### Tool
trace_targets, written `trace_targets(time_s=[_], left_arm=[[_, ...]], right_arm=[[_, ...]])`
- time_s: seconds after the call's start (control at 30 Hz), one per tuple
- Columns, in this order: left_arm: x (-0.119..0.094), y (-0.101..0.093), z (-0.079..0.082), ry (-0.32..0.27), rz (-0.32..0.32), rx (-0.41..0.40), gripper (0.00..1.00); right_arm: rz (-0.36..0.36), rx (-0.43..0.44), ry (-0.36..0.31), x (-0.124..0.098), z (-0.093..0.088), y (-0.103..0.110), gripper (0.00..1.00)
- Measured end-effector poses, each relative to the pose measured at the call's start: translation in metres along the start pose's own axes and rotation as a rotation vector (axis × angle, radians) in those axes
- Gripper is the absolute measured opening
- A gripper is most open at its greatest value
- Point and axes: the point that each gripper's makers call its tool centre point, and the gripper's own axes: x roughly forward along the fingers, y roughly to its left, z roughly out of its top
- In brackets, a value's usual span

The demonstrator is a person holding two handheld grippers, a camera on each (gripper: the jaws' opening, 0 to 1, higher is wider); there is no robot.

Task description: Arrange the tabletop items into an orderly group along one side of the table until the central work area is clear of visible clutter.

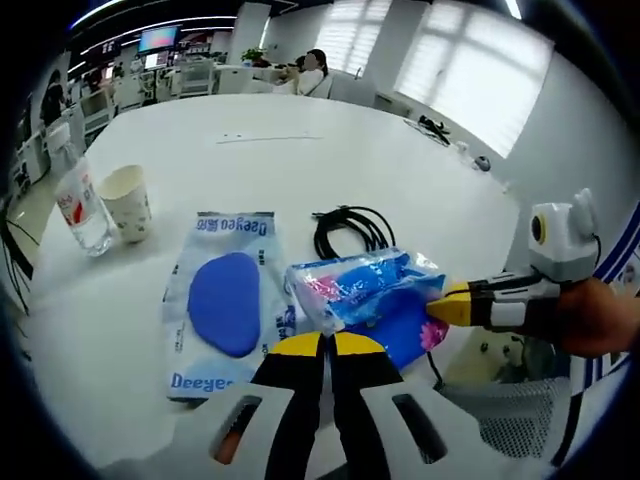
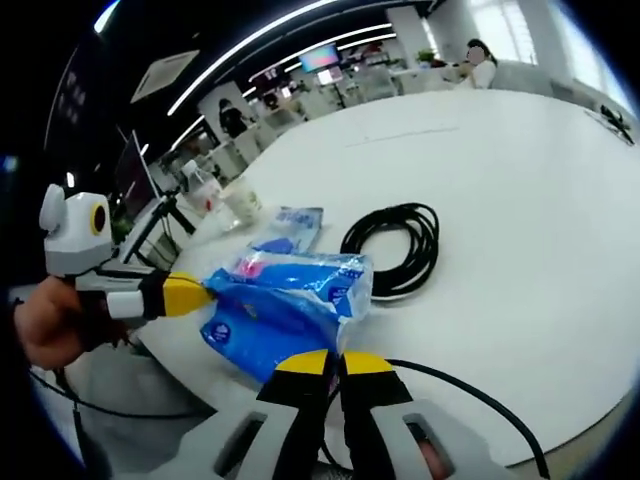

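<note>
A blue plastic tissue packet [image 1: 365,288] [image 2: 290,290] is held between both grippers near the table's edge, over a darker blue flat pack [image 1: 405,338] [image 2: 240,345]. My left gripper [image 1: 325,345] has its yellow tips together on the packet's near edge; in the right gripper view it [image 2: 190,293] comes in from the left, pinching the packet's corner. My right gripper [image 2: 335,362] is shut on the packet's other side and reaches in from the right [image 1: 450,308] in the left gripper view. A white-and-blue Deeyeo packet [image 1: 225,300] [image 2: 295,225] lies flat beside it.
A coiled black cable [image 1: 350,230] [image 2: 395,248] lies just behind the packet on the white table [image 1: 300,140] [image 2: 520,180]. A paper cup [image 1: 127,203] [image 2: 243,203] and a water bottle [image 1: 80,205] [image 2: 205,190] stand at the edge. A loose black cord [image 2: 470,390] crosses the front.
</note>
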Motion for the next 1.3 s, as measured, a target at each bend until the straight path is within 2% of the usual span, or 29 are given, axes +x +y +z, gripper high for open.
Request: trace_targets(time_s=[0.13, 0.47, 0.57, 0.8, 0.87, 1.0, 1.07, 1.13, 1.17, 1.3], left_arm=[[-0.001, 0.001, 0.006, 0.003, 0.010, -0.001, 0.00], [0.015, 0.010, 0.035, -0.031, 0.028, -0.054, 0.00], [0.017, 0.008, 0.038, -0.041, 0.033, -0.075, 0.00], [0.033, 0.011, 0.059, -0.058, 0.038, -0.100, 0.00], [0.034, 0.007, 0.063, -0.062, 0.036, -0.102, 0.00], [0.044, 0.007, 0.077, -0.072, 0.032, -0.088, 0.00], [0.055, 0.014, 0.089, -0.076, 0.031, -0.091, 0.00], [0.058, 0.015, 0.092, -0.081, 0.032, -0.093, 0.00], [0.062, 0.017, 0.097, -0.082, 0.033, -0.094, 0.00], [0.075, 0.025, 0.115, -0.099, 0.030, -0.096, 0.00]], right_arm=[[-0.002, -0.013, 0.006, 0.001, 0.005, -0.001, 0.00], [-0.003, -0.015, -0.016, 0.014, 0.034, -0.017, 0.00], [-0.003, -0.010, -0.020, 0.016, 0.041, -0.020, 0.00], [-0.007, -0.022, -0.035, 0.019, 0.065, -0.029, 0.00], [-0.008, -0.030, -0.039, 0.024, 0.074, -0.039, 0.00], [-0.008, -0.042, -0.049, 0.032, 0.091, -0.050, 0.00], [-0.008, -0.050, -0.052, 0.034, 0.097, -0.052, 0.00], [-0.008, -0.056, -0.055, 0.037, 0.105, -0.056, 0.00], [-0.007, -0.062, -0.056, 0.043, 0.113, -0.060, 0.00], [-0.008, -0.058, -0.063, 0.049, 0.126, -0.071, 0.00]])
